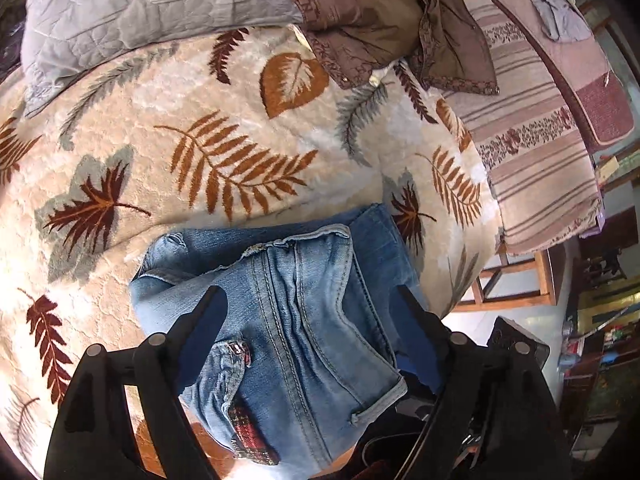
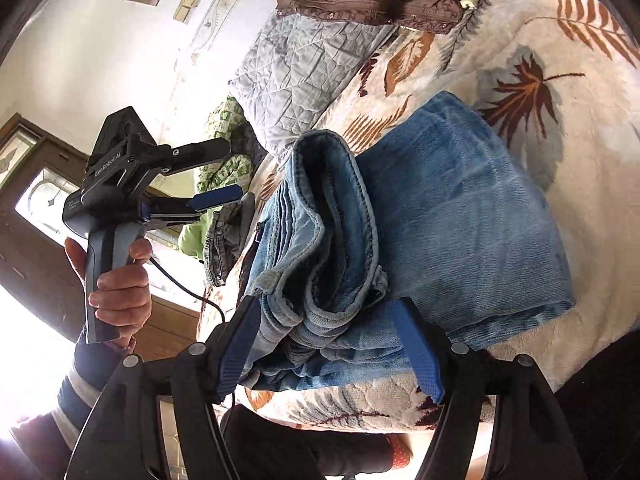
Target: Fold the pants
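Note:
Light blue jeans (image 1: 296,312) lie folded into a thick stack on a cream blanket with a leaf pattern (image 1: 192,92), near the bed's edge. In the left wrist view my left gripper (image 1: 308,300) hovers over the stack, its jaws wide apart and nothing pressed between them. The right wrist view shows the jeans (image 2: 460,208) with their layered fold edge facing the camera. My right gripper (image 2: 326,314) is open, its blue pads (image 2: 418,352) standing on either side of the stack's near corner without squeezing it. The left gripper (image 2: 234,169) appears there too, open, held in a hand (image 2: 120,296) off to the left of the jeans.
A grey quilted cover (image 1: 140,12) and a brown garment (image 1: 380,20) lie at the far side of the bed. A striped blanket (image 1: 532,152) hangs at the right above a wooden frame (image 1: 516,280). Green cloth (image 2: 226,168) and a wooden door (image 2: 36,200) show beyond the bed.

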A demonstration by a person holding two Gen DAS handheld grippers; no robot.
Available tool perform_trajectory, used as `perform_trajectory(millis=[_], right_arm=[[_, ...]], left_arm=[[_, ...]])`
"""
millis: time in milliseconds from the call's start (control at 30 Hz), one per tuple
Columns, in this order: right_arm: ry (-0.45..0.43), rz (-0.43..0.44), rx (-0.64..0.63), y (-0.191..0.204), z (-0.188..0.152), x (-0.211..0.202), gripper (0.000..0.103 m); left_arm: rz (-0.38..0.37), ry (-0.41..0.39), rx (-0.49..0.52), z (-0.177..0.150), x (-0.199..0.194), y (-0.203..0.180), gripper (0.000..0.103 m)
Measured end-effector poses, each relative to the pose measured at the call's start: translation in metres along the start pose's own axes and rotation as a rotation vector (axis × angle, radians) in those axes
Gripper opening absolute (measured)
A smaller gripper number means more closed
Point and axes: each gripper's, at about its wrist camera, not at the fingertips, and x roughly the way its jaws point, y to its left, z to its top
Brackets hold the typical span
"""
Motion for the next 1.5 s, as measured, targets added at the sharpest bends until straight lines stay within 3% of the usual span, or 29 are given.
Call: perform_trajectory(millis=[267, 367, 500, 567, 700, 800, 933, 1067, 1300, 1500], right_arm=[[0.055, 0.11, 0.022, 0.003, 0.004, 0.019, 0.076], [0.082, 0.135, -0.003, 0.006, 0.006, 0.032, 0.076], [0.092, 0.139, -0.016, 0.007, 0.005, 0.042, 0.073], [0.096, 0.135, 0.009, 0.002, 0.008, 0.048, 0.065], [0.112, 0.101, 0.045, -0.005, 0.01, 0.053, 0.05], [0.105, 0.089, 0.037, -0.001, 0.009, 0.051, 0.039], [0.099, 0.166, -0.03, 0.028, 0.008, 0.039, 0.035], [0.027, 0.207, -0.058, 0.036, 0.013, 0.016, 0.033], [-0.057, 0.111, 0.066, -0.014, 0.02, -0.023, 0.033], [-0.062, 0.055, 0.17, -0.06, 0.016, -0.03, 0.034]], left_arm=[[0.119, 0.165, 0.437, 0.02, 0.043, -0.046, 0.083], [0.151, 0.212, 0.521, 0.026, 0.056, -0.048, 0.083], [0.149, 0.249, 0.478, 0.031, 0.08, -0.03, 0.083], [0.122, 0.234, 0.455, 0.023, 0.087, -0.024, 0.074], [0.138, 0.13, 0.423, 0.01, 0.072, -0.017, 0.047], [0.095, 0.077, 0.336, 0.006, 0.047, -0.01, 0.041], [0.07, -0.009, 0.309, -0.005, 0.007, -0.022, 0.041], [0.106, -0.044, 0.304, 0.001, 0.001, -0.05, 0.042], [0.133, 0.025, 0.279, 0.028, 0.07, -0.094, 0.042], [0.306, 0.059, 0.318, 0.029, 0.131, -0.118, 0.057]])
